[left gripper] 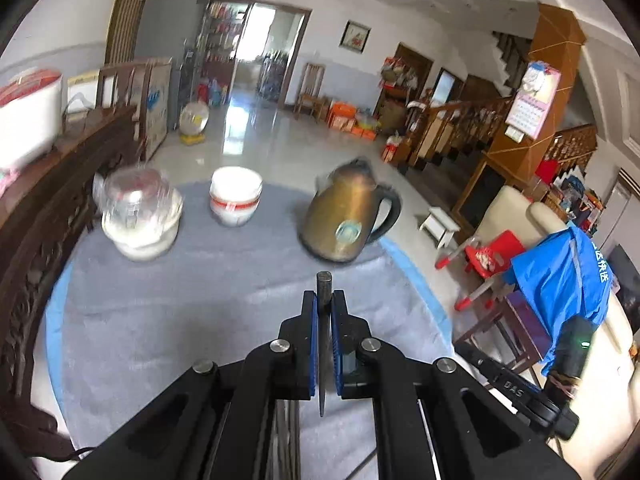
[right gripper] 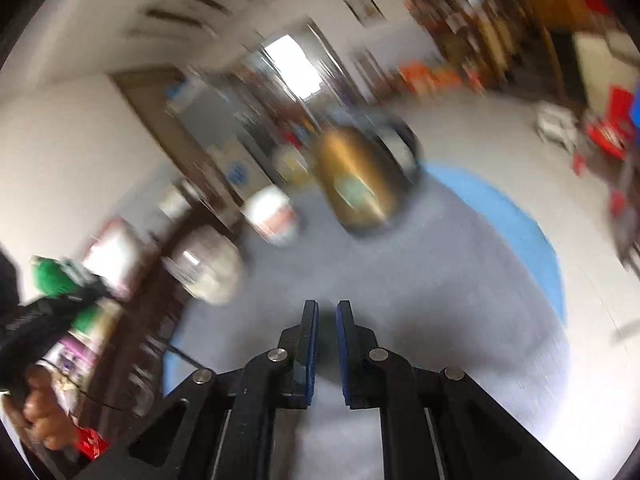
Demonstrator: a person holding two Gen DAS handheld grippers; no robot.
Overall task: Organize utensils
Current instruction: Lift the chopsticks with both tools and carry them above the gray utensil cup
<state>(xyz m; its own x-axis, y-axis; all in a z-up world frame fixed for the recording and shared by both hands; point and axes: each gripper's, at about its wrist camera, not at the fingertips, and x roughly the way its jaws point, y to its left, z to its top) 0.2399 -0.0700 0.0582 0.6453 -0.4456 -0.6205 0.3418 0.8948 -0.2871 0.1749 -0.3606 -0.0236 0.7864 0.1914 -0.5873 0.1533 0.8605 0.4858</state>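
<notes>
Two wrist views, taken in turn. Left wrist view: the left gripper [left gripper: 324,300] has its blue-padded jaws pressed onto a thin metal utensil [left gripper: 323,344], held edge-on; its blunt grey end sticks up past the fingertips and its other end tapers to a point back toward the camera. What kind of utensil it is cannot be told from this angle. Below lies a round table under a grey cloth [left gripper: 200,300] with a blue rim showing at the edges. On the far side stand a brass-coloured kettle [left gripper: 344,220] with a black handle, a stack of white bowls with a red band [left gripper: 235,198], and, left of those, a clear domed cover on a white bowl [left gripper: 140,212]. A dark carved wooden bench runs along the left. Right wrist view, heavily smeared by motion: the right gripper [right gripper: 327,308] shows a narrow gap between its pads, nothing between them. It hangs over the same grey cloth; kettle, banded bowls and domed cover show as blurs beyond. At lower left, a hand [right gripper: 44,420] grips the other tool's black handle.
</notes>
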